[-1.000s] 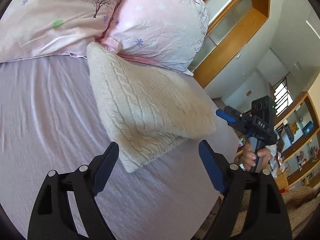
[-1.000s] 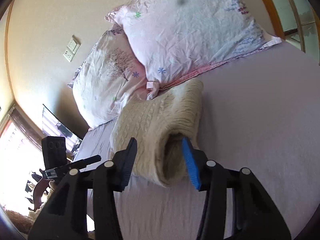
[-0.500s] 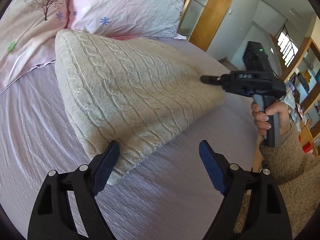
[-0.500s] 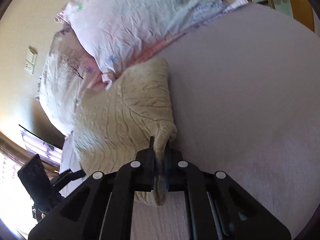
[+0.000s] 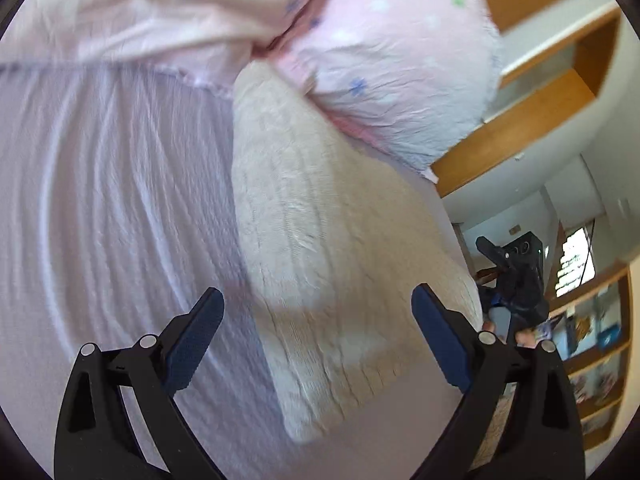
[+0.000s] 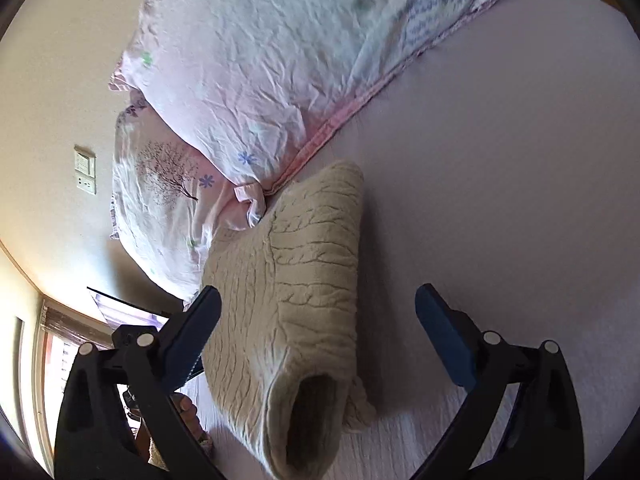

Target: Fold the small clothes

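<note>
A cream cable-knit sweater (image 5: pixel 320 248) lies folded on the lilac bed sheet (image 5: pixel 100 200), its far end against the pillows. It also shows in the right wrist view (image 6: pixel 296 304), with an open sleeve or hem end facing the camera. My left gripper (image 5: pixel 316 320) is open and empty, just above the sweater's near end. My right gripper (image 6: pixel 318 320) is open and empty, its jaws wide on either side of the sweater's near end. The right gripper also shows in the left wrist view (image 5: pixel 512 276), beyond the sweater's right edge.
Two pink floral pillows (image 6: pixel 280 60) (image 6: pixel 160 184) lie at the head of the bed. A wooden bed frame and cabinet (image 5: pixel 532 108) stand to the right, with shelves (image 5: pixel 592 344) beyond. A wall switch (image 6: pixel 85 174) is on the left wall.
My right gripper was shut on the sweater's end half a second ago and has opened wide and let it go. The left view has swung back and blurred; its jaws stay open.
</note>
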A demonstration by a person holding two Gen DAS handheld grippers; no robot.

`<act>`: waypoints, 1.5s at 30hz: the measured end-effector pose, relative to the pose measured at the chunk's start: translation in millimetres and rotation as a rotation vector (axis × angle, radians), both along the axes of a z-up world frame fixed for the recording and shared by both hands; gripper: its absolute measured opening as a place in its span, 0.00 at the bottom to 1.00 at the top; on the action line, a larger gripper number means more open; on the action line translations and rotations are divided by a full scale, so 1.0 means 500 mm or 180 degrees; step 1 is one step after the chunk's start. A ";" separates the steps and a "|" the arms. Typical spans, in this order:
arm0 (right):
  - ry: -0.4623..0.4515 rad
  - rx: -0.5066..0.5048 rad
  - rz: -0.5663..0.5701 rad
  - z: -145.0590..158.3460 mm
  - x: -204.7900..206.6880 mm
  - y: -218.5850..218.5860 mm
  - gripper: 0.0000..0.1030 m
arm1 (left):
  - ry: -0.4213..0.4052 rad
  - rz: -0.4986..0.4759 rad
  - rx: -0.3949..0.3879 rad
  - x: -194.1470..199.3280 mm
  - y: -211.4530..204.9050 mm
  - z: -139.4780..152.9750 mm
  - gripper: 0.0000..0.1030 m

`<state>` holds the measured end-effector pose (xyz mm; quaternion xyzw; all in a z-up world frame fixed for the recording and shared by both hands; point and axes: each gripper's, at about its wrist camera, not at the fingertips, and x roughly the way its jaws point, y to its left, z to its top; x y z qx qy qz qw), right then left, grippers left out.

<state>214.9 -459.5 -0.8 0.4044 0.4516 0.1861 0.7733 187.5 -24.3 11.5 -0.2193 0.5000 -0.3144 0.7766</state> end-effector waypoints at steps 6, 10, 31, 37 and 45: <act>0.0181 0.0081 0.0316 -0.041 0.035 0.053 0.33 | -0.0035 0.0192 -0.0232 0.033 -0.018 -0.018 0.84; 0.0007 0.0204 0.0270 -0.045 0.022 0.067 0.26 | 0.0009 0.0264 -0.0239 0.039 -0.018 -0.023 0.49; -0.1490 -0.0686 0.0525 0.146 -0.134 0.255 0.60 | -0.1171 0.0515 0.0916 -0.182 0.144 0.126 0.93; -0.1225 -0.1207 0.0552 0.156 -0.136 0.329 0.55 | -0.1045 0.0410 0.0910 -0.228 0.104 0.100 0.95; -0.0485 -0.0850 0.0399 0.061 -0.094 0.276 0.06 | -0.1149 0.0522 0.1037 -0.275 0.094 0.083 0.99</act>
